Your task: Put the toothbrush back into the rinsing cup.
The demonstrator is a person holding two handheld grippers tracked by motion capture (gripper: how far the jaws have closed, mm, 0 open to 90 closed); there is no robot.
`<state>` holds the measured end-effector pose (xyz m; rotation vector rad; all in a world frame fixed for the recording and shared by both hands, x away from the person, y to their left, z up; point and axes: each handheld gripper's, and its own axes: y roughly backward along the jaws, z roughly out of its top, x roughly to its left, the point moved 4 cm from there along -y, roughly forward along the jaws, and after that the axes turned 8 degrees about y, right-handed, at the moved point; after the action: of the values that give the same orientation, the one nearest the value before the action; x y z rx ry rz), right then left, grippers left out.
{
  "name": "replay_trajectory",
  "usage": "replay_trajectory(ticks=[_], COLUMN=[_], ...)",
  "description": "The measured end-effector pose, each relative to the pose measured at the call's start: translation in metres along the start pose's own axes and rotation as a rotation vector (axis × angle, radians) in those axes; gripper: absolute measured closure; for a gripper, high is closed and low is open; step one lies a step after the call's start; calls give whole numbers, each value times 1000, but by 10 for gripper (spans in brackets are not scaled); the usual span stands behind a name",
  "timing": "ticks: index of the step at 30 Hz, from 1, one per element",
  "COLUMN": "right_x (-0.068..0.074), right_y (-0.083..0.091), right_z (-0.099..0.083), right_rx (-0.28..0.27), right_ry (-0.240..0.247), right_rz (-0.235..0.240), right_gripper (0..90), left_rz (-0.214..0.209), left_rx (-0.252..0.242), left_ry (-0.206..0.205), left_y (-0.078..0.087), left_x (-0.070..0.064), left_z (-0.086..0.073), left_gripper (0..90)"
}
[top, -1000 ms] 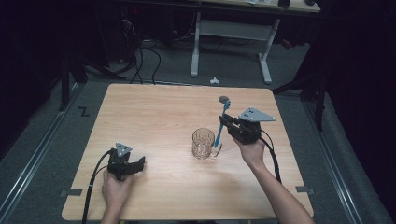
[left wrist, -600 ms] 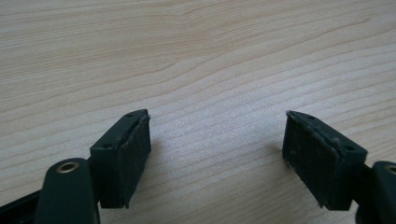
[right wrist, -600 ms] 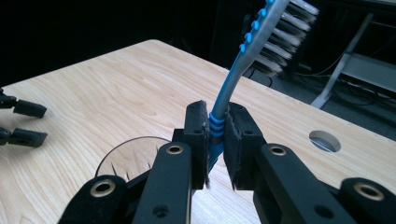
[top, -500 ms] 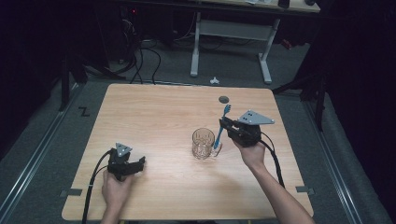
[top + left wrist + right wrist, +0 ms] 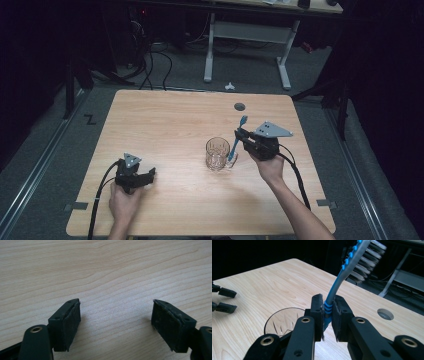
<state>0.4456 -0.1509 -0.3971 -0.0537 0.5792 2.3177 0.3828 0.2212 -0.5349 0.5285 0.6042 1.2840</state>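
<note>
**Toothbrush lowered toward the glass**

Since the earlier frame the right gripper [image 5: 239, 134] had carried the toothbrush [image 5: 236, 140] down and nearer the glass [image 5: 217, 153], while the left gripper [image 5: 149, 174] had stayed put.

The wooden table [image 5: 165, 120] was bare apart from the glass near its middle. The glass was clear, patterned and empty; it looked heavy enough to stand steady, though breakable if knocked. The right gripper's jaws were clamped on the ribbed blue neck of the toothbrush, bristles up, its lower end just at the glass rim. The brush looked light, stiff and slightly slick, so the ribbed part seemed the sensible hold. The left gripper rested near the table's front left, jaws spread, holding nothing.
</note>
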Motion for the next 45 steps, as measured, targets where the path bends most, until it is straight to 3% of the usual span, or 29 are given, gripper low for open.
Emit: replay_trajectory(ticks=[11, 19, 32, 45], right_x=[4, 3, 12, 15], right_y=[-1, -1, -5, -11], right_z=[-5, -17, -16, -20], right_rx=[16, 22, 31, 54], right_ry=[36, 12, 81, 95], right_rz=[-7, -11, -28, -31], right_gripper=[801, 802, 802, 802], left_rz=[0, 1, 0, 1], left_rx=[0, 0, 0, 0], left_ry=[0, -1, 0, 0], left_y=[0, 0, 0, 0], left_x=[0, 0, 0, 0], left_z=[0, 0, 0, 0], left_gripper=[241, 240, 241, 240])
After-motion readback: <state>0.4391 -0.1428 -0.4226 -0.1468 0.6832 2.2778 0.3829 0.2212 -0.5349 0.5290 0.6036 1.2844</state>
